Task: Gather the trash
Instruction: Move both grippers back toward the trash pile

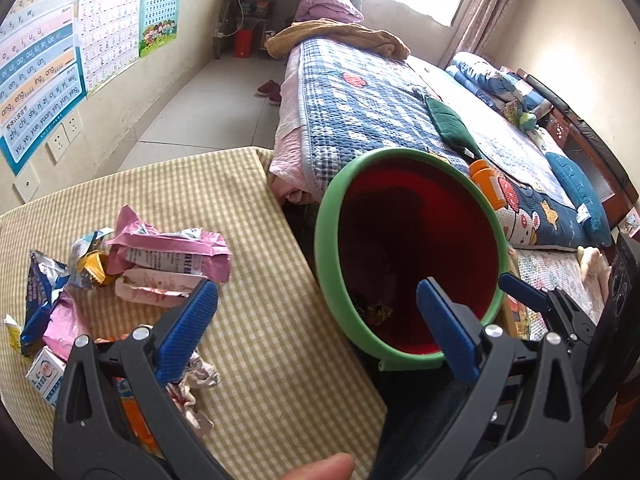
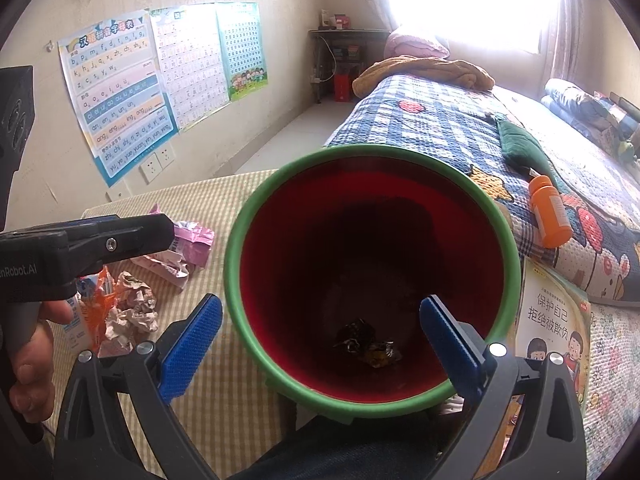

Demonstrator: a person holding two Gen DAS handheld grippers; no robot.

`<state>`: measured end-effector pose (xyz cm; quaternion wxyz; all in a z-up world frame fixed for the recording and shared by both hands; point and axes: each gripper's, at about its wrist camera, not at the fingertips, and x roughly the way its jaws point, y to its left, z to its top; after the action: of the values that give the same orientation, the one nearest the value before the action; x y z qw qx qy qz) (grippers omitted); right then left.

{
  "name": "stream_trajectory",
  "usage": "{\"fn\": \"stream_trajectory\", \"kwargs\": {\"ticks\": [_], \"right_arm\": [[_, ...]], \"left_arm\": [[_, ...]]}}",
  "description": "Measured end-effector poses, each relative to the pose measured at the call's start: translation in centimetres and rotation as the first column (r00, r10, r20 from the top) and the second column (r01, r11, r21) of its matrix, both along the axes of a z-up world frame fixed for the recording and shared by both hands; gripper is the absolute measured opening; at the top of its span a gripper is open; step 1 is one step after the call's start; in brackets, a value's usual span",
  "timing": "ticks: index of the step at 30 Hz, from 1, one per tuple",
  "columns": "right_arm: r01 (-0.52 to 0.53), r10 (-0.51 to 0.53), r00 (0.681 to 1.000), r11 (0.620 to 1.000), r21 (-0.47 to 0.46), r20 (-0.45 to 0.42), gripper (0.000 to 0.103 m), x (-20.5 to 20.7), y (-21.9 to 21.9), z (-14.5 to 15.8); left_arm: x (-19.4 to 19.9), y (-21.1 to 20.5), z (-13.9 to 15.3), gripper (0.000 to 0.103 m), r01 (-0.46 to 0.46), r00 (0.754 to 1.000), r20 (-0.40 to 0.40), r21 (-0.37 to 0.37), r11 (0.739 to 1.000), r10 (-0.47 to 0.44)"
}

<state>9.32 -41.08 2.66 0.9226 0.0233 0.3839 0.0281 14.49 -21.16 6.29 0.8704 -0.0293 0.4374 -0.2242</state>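
Left gripper (image 1: 316, 308): our fingers (image 1: 186, 332) stand fully released with nothing between them, one over the desk edge, the other over the bin mouth.
Right gripper (image 2: 320, 332): released and empty too; its fingers (image 2: 192, 344) straddle the near rim of the bin.
Trash bin (image 2: 508, 248): red inside with a green rim, just ahead of both pairs of fingers; a couple of crumpled wrappers (image 2: 370, 344) lie at its bottom.
Remaining trash: crumpled paper (image 2: 134, 312) and an orange packet (image 2: 98, 300) sit left of our right fingers; the pink wrappers (image 1: 172, 252) and blue foil packet (image 1: 40, 296) lie beyond our left finger on the checked desk (image 1: 256, 280).
Step in hand: we judge ourselves between drops, hands free over the bin.
Next move: swing a gripper left to the pile, lower it around one piece, and clench.
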Motion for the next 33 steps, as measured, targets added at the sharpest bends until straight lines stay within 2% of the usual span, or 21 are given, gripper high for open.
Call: {"fn": "stream_trajectory", "kwargs": {"ticks": [12,22,33], "right_arm": [[-0.136,0.136,0.991,0.991,-0.014,0.016,0.096,-0.4,7.6,1.5],[-0.274,0.274,0.962,0.962,-0.014,-0.015,0.096,-1.1,14.4,1.0],[-0.349,0.349,0.934,0.937,0.012,-0.076,0.096,-2.0,18.5,-0.8]], "left_arm": [[-3.2,8.8,1.4,0.098,-0.14,0.99,0.035,0.0,0.99,0.14],[-6.3,16.8,0.0,0.098,-0.276,0.961,0.005,0.004,0.961,0.276],[-8.5,21.8,-2.4,0.098,-0.358,0.933,-0.045,0.003,0.934,0.358]]}}
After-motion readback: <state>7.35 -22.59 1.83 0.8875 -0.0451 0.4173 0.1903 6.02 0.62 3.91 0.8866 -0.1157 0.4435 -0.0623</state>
